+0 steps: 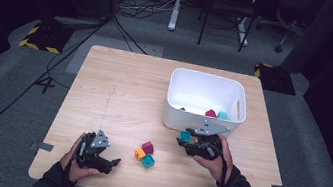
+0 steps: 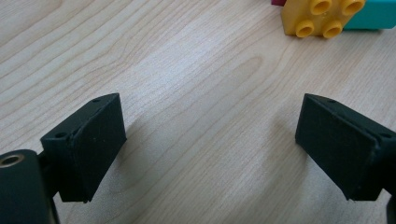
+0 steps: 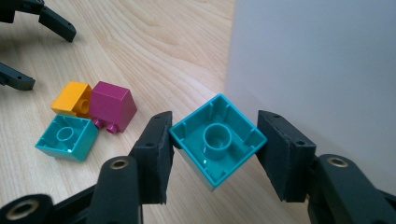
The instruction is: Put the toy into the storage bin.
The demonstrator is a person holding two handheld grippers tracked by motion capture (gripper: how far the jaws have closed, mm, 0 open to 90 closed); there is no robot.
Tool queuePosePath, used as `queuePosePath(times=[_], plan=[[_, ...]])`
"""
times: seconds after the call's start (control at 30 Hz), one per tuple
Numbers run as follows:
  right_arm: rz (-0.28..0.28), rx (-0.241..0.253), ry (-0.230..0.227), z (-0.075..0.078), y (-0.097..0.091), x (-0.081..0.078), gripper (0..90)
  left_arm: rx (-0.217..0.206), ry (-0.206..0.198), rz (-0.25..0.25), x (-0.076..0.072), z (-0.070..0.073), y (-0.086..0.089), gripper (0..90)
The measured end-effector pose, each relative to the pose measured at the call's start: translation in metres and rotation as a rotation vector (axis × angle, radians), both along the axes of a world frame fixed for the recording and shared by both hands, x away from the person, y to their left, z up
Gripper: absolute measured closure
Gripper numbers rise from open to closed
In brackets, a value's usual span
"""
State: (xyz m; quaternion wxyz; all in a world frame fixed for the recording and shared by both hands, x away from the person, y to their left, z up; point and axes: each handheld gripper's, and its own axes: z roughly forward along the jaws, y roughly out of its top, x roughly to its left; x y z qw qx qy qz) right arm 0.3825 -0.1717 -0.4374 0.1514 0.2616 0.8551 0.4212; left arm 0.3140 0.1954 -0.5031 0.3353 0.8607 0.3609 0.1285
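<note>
On my desk (image 1: 121, 81) the white bin (image 1: 204, 101) sits far right, and just in front of it my right hand-held gripper (image 3: 215, 149) clamps a teal block (image 3: 217, 140), while my left hand-held gripper (image 2: 210, 140) rests open near left.

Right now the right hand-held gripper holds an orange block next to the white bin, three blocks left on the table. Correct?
Not quite: the block in the right hand-held gripper is teal, not orange, as the right gripper view shows. The rest stands: it is beside the white bin, and three blocks, orange, magenta and teal, lie on the table.
</note>
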Motion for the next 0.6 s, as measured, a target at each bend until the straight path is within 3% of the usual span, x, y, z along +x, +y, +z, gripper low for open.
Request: queuePosePath(times=[0.6], plan=[[-0.036,0.044,-0.052,0.035,-0.035,-0.01,48.0,0.0,-0.001,0.0,0.0,0.0,0.0,8.7]])
